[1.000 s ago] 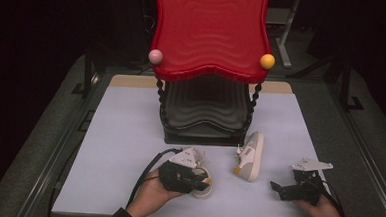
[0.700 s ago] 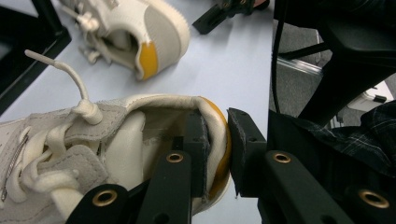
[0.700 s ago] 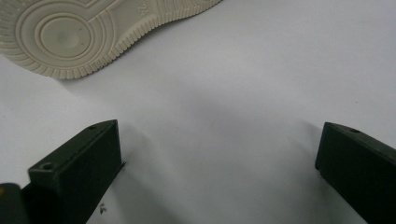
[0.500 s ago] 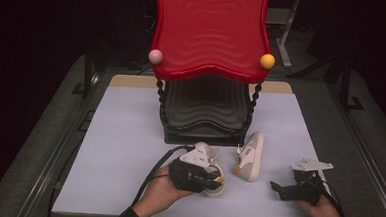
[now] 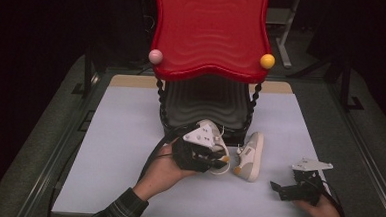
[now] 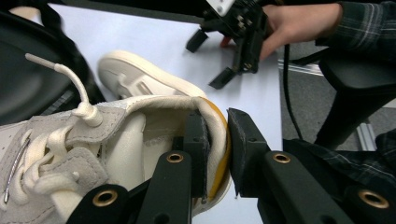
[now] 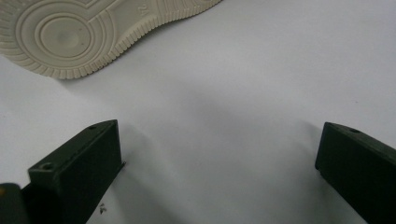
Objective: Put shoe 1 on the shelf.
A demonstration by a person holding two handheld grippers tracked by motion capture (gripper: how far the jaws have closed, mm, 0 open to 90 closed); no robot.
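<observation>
Two shoes by the red chair [image 5: 211,32] — left gripper [image 6: 215,140] pinching one shoe's heel [image 6: 212,121]; right gripper [image 7: 217,163] fingers spread over the desk [image 7: 243,93].

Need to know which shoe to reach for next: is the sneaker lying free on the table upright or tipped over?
Tipped on its side: the free sneaker shows its tread in the right gripper view, facing the open right tool.

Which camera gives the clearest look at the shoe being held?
The left gripper view: the held shoe is close up, its heel collar pinched between the jaws. The high view shows it mostly hidden beneath the left gripper.
</observation>
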